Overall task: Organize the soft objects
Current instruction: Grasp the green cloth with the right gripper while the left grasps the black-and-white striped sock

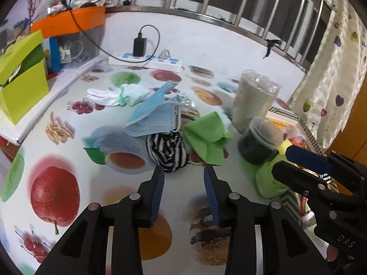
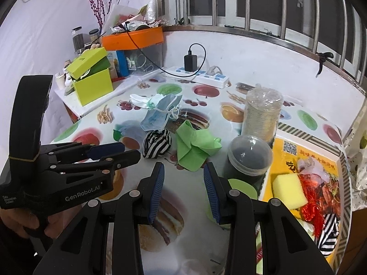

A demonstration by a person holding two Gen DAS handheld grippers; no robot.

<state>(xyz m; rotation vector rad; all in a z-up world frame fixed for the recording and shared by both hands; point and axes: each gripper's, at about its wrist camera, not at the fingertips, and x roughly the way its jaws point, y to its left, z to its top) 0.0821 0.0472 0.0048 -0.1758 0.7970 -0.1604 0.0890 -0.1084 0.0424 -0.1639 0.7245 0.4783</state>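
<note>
A black-and-white striped sock ball (image 1: 168,152) (image 2: 157,145) lies mid-table, touching a crumpled green cloth (image 1: 206,137) (image 2: 195,146) on its right. Blue face masks (image 1: 153,119) (image 2: 158,114) sit just behind them, and white gloves (image 1: 114,94) (image 2: 142,99) lie farther back. My left gripper (image 1: 184,170) (image 2: 132,150) is open and empty, its tips just short of the striped ball. My right gripper (image 2: 183,168) (image 1: 283,160) is open too, holding nothing, in front of the green cloth. A shallow printed box (image 2: 307,142) at the right holds a yellow sponge (image 2: 289,191), a red tassel (image 2: 314,206) and another striped piece (image 2: 329,236).
A lidded jar of dark stuff (image 2: 247,155) (image 1: 259,142) and a wrapped stack of cups (image 2: 261,112) (image 1: 252,98) stand right of the cloth, with a green lid (image 2: 243,188) in front. A power strip (image 2: 199,75), a lime box (image 2: 91,78) and an orange-lidded bin (image 2: 133,37) line the back left.
</note>
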